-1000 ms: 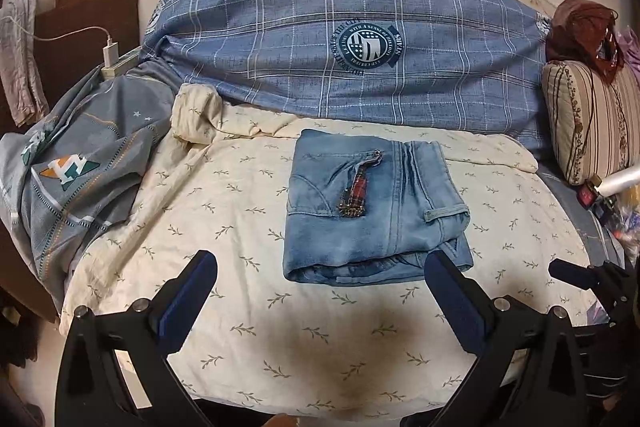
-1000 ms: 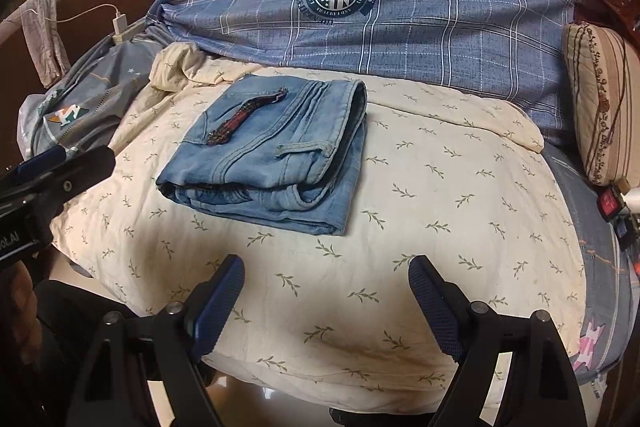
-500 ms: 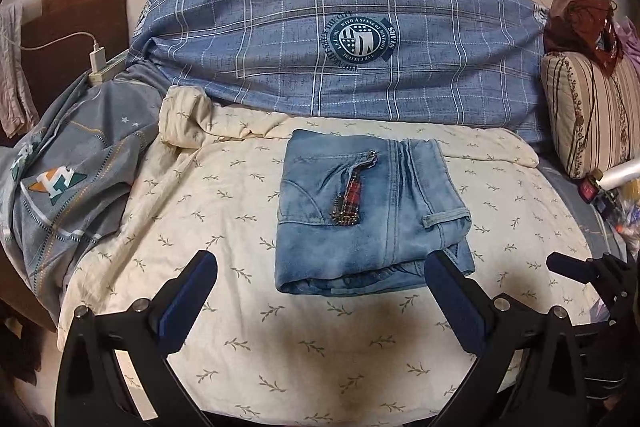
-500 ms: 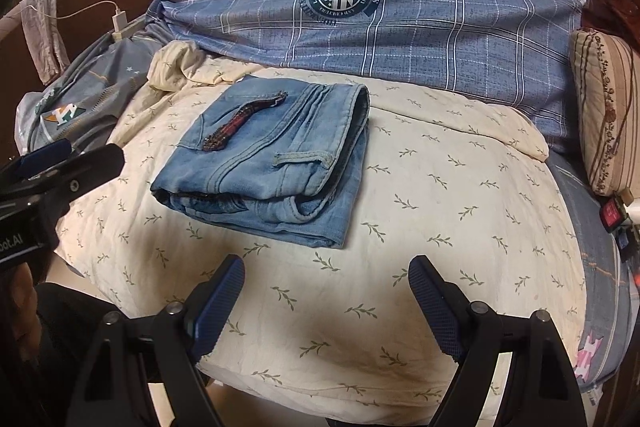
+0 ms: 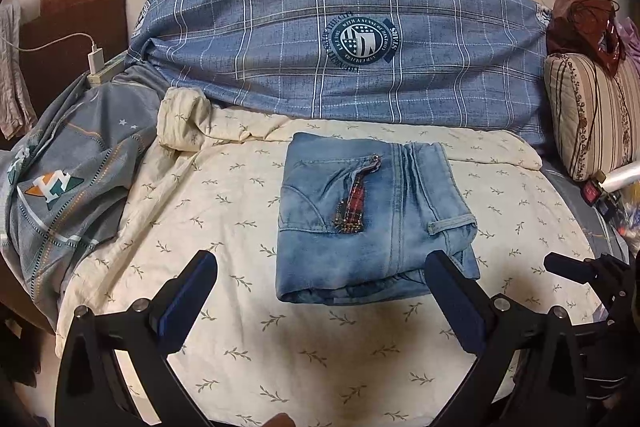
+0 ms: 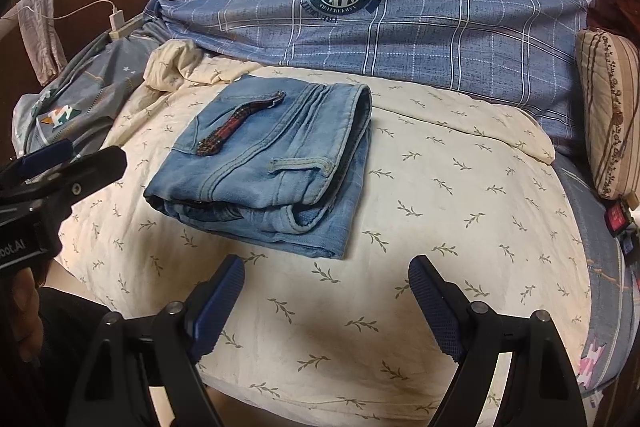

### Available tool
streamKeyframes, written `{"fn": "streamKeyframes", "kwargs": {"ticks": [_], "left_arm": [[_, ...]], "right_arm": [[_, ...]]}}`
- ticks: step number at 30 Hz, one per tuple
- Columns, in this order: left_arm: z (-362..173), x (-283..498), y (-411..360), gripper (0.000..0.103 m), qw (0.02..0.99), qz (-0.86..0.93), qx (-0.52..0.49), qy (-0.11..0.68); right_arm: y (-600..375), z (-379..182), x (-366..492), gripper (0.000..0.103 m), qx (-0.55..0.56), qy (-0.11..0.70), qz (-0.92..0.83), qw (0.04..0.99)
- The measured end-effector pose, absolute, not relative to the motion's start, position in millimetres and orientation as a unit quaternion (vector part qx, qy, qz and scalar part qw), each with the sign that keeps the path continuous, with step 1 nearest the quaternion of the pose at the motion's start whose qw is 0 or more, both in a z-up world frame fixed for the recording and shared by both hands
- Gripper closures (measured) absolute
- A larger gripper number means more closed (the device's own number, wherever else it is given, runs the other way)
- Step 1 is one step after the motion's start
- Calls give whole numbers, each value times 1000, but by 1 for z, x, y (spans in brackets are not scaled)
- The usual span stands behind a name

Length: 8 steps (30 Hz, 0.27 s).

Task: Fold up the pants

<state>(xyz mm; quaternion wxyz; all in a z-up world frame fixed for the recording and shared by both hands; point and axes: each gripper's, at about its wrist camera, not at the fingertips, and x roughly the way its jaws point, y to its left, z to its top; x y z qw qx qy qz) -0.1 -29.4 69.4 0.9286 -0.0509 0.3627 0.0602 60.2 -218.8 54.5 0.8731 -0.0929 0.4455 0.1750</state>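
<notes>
Light blue denim pants (image 5: 372, 219) lie folded into a compact rectangle on the cream leaf-print sheet (image 5: 224, 211), with a red plaid trim on the pocket. They also show in the right wrist view (image 6: 272, 163). My left gripper (image 5: 320, 275) is open and empty, held back just short of the pants' near edge. My right gripper (image 6: 326, 281) is open and empty, also just short of the near edge. The left gripper shows at the left of the right wrist view (image 6: 64, 167).
A large blue plaid quilt (image 5: 352, 39) lies behind the pants. A grey-blue printed cover (image 5: 68, 183) is bunched at left. A striped pillow (image 5: 596, 115) sits at right. A white charger (image 5: 96, 61) and cable sit at back left.
Both grippers have shifted slightly relative to the bed; the pants have not moved and stay folded. Both grippers stay open.
</notes>
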Motion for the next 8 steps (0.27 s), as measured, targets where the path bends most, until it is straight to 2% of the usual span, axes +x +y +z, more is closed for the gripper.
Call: {"fn": "streamKeyframes", "kwargs": {"ticks": [8], "left_arm": [[74, 5, -26, 0, 935, 55, -61, 344]], "right_arm": [[-216, 56, 61, 17, -94, 445, 175, 873]]}}
